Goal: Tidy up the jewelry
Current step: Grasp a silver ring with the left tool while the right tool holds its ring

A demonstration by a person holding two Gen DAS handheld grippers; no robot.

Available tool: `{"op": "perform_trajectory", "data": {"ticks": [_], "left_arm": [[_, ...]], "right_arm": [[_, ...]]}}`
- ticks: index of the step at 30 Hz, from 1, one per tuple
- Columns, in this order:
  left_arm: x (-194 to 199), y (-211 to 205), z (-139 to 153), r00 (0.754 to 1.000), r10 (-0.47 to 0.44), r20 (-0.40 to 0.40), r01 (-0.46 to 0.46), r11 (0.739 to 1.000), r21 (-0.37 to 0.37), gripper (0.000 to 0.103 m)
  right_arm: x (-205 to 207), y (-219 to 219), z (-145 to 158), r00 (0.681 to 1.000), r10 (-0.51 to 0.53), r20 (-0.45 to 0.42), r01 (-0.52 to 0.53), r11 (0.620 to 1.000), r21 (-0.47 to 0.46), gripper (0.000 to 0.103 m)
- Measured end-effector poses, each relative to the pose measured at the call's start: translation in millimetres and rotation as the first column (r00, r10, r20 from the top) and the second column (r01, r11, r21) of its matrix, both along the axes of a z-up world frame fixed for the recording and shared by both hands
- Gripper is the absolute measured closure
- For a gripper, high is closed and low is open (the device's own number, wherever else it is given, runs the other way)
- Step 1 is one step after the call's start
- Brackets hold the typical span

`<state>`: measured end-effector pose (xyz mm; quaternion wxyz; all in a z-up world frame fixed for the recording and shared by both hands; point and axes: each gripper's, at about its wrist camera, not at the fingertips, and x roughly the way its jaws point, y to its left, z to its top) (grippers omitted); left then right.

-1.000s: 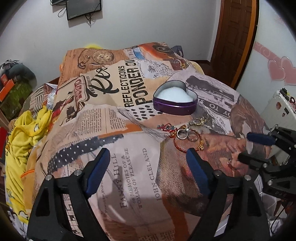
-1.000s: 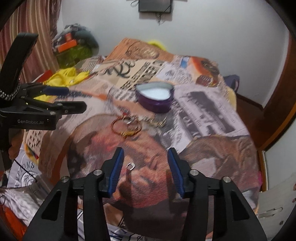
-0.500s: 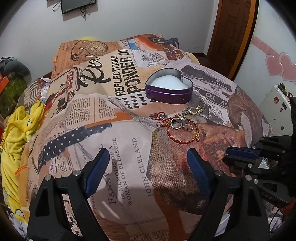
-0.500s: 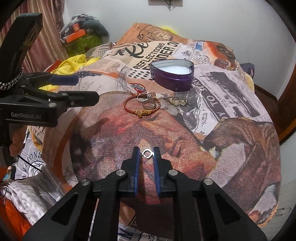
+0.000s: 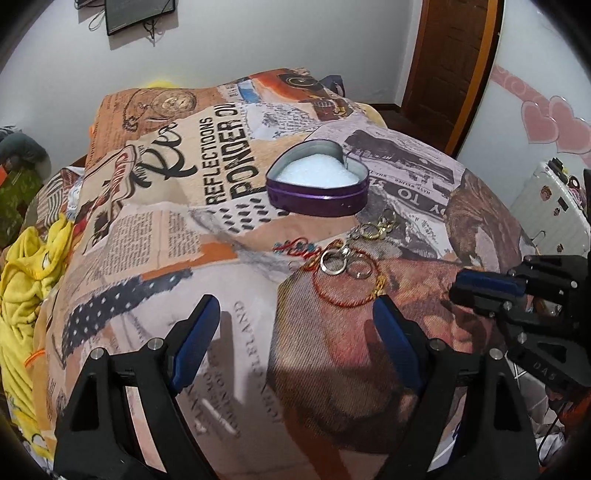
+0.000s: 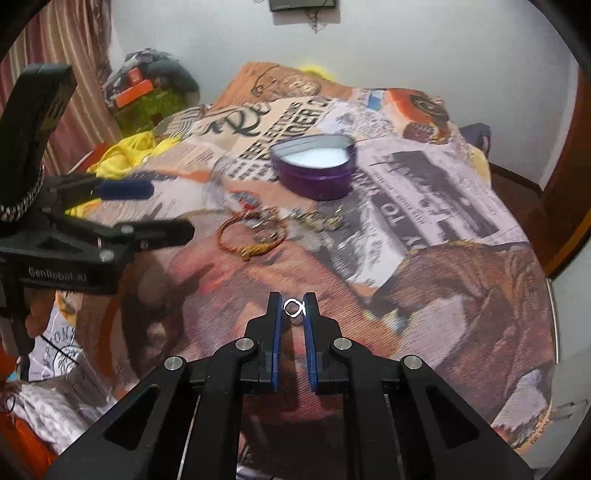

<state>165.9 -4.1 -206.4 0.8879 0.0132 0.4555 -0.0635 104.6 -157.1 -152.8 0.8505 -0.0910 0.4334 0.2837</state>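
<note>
Between the blue pads of the right gripper (image 6: pixel 294 307) sits a small silver ring (image 6: pixel 294 308), pinched at the fingertips and held above the bed cover (image 6: pixel 424 266). The jaws are drawn close together on it.

Ahead of the ring, the remaining jewelry lies on the cover: a red cord bracelet (image 5: pixel 347 280) with a gold clasp, two silver rings (image 5: pixel 345 262) inside its loop, a red ornament (image 5: pixel 295 246) to their left, and gold earrings (image 5: pixel 376 227) just short of the tin.

The heart-shaped purple tin (image 5: pixel 317 184) stands open beyond the pile, lined with white padding.

The left gripper (image 5: pixel 295 339) hovers over the cover on the near side of the bracelet, fingers spread wide, nothing between them.

The cover is a quilt printed as a newspaper collage, laid over a bed. Yellow cloth (image 5: pixel 26 266) is bunched at its left edge. Behind stand a white wall with a dark screen (image 5: pixel 138 13), a brown wooden door (image 5: pixel 450 66), and pink heart stickers (image 5: pixel 554 123).
</note>
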Motion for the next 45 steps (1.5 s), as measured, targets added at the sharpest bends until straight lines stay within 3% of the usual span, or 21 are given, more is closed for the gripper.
{"op": "perform_trajectory", "data": {"ticks": [6, 14, 27, 38, 45], "left_arm": [[17, -9, -4, 0.999, -0.031, 0.003, 0.032, 0.999, -0.008, 0.031], [41, -18, -17, 0.998, -0.056, -0.024, 0.056, 0.998, -0.026, 0.059], [60, -26, -33, 0.995, -0.081, -0.062, 0.078, 0.996, -0.049, 0.063], [57, -24, -29, 0.995, -0.083, -0.048, 0.079, 0.994, -0.069, 0.092], [50, -21, -19, 0.997, -0.076, -0.024, 0.074, 0.995, -0.071, 0.092]], "right_arm": [[14, -10, 7, 0.998, -0.05, 0.025, 0.049, 0.999, 0.015, 0.093], [27, -14, 9, 0.996, -0.075, 0.048, 0.074, 0.997, 0.024, 0.093], [41, -21, 0, 0.995, -0.099, 0.024, 0.098, 0.994, 0.049, 0.093], [42, -25, -1, 0.993, -0.117, 0.017, 0.116, 0.992, 0.05, 0.093], [41, -24, 4, 0.993, -0.119, 0.029, 0.117, 0.992, 0.052, 0.093]]}}
